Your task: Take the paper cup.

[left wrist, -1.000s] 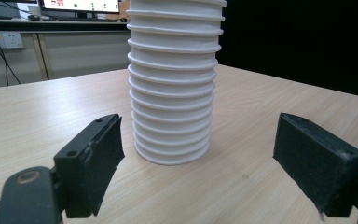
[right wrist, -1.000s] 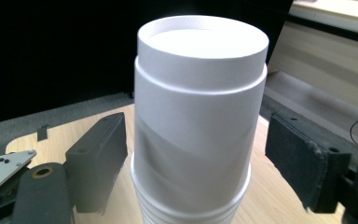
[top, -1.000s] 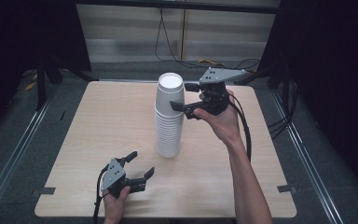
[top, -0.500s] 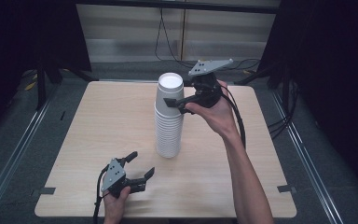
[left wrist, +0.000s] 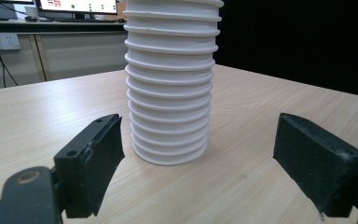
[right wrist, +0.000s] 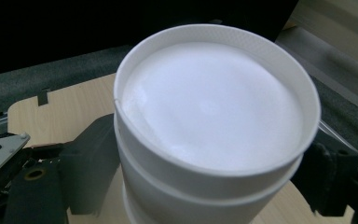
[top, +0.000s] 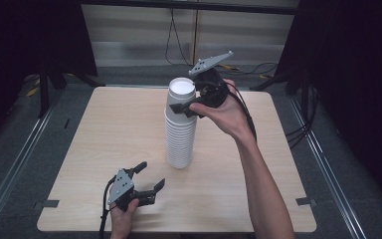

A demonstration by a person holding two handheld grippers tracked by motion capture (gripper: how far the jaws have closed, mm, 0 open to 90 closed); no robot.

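Near the middle of the wooden table (top: 94, 144) stands a tall stack of white paper cups (top: 180, 134), upright, bases up. Right gripper (top: 185, 103) is at the top of the stack from the right side — its black jaws sit on either flank of the topmost cup (right wrist: 214, 121), pressed against its wall just under the rim. Left gripper (top: 149, 178) rests low at the near edge, left of the stack and well apart from it — jaws spread, nothing between them.
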